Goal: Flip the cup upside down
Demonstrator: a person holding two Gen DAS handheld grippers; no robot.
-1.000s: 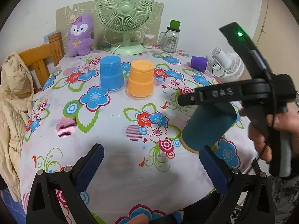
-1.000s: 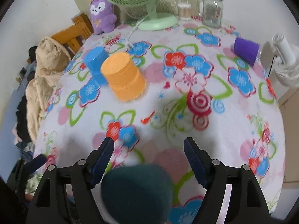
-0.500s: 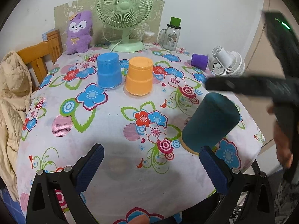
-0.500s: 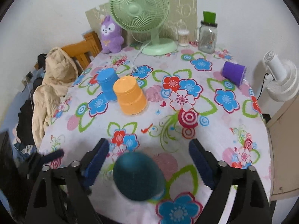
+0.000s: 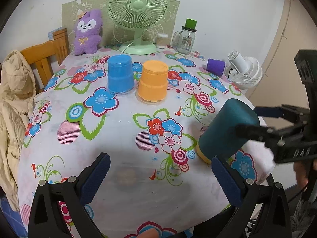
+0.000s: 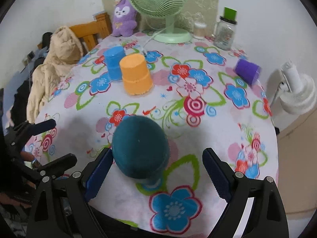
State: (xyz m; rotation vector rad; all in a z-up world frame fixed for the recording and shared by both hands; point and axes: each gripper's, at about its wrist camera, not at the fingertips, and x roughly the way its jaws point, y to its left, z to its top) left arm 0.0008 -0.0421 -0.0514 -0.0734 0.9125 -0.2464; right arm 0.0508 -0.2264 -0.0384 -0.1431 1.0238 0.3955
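Note:
A dark teal cup (image 5: 225,130) stands upside down near the table's right front edge; it also shows in the right wrist view (image 6: 140,146). My right gripper (image 6: 158,176) is open, its fingers on either side of the cup without closing on it. In the left wrist view the right gripper (image 5: 257,123) reaches toward the cup from the right. My left gripper (image 5: 160,180) is open and empty above the front of the table, left of the teal cup. A blue cup (image 5: 119,73) and an orange cup (image 5: 152,83) stand upside down mid-table. A purple cup (image 5: 216,66) lies on its side at the right.
A green fan (image 5: 137,17), a purple plush (image 5: 87,31), a glass jar (image 5: 186,38) and a small container (image 5: 162,40) line the back of the table. A white fan (image 5: 244,71) stands off the right edge. A wooden chair with a beige coat (image 5: 11,103) is at left.
The right gripper lifted off the teal cup, drew back, then came down again around it. The teal cup stayed upside down in place. The left gripper barely moved.

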